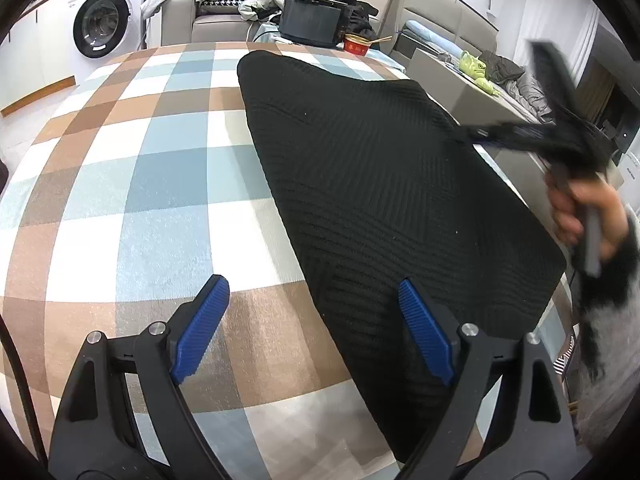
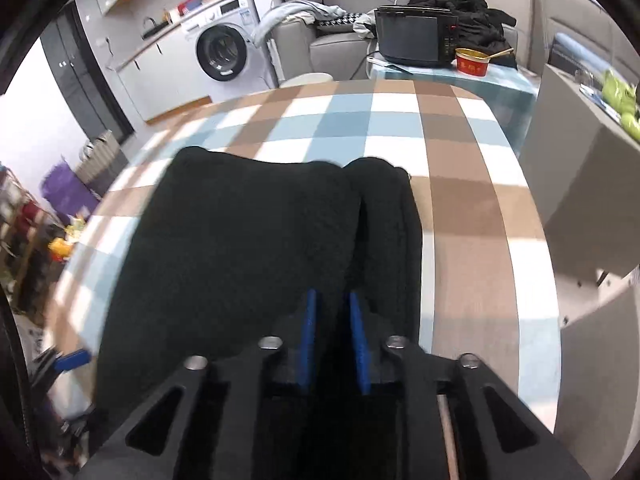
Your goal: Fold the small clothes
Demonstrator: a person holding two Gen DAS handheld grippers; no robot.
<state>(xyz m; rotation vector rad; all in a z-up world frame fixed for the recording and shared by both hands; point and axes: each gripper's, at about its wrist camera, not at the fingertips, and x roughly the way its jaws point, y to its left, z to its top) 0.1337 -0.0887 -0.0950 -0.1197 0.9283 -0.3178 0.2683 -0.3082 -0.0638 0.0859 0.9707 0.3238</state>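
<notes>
A black ribbed knit garment (image 1: 360, 152) lies flat on the checked tablecloth (image 1: 140, 184), folded into a long shape with a second layer along its right side (image 2: 384, 220). My left gripper (image 1: 312, 282) hovers open and wide over the garment's near left edge, with its right pad above the cloth and its left pad above the table. A hand holds my right gripper (image 1: 468, 133) at the garment's right edge, where it looks blurred. In the right wrist view its blue pads (image 2: 333, 294) stand a narrow gap apart above the garment (image 2: 240, 232), and I see no cloth pinched between them.
At the table's far end stand a black screen box (image 1: 310, 20) and a red bowl (image 1: 356, 45) with chopsticks. A washing machine (image 1: 104, 26) and a sofa lie beyond it. Just past the table's right edge is a grey cabinet (image 2: 580, 184).
</notes>
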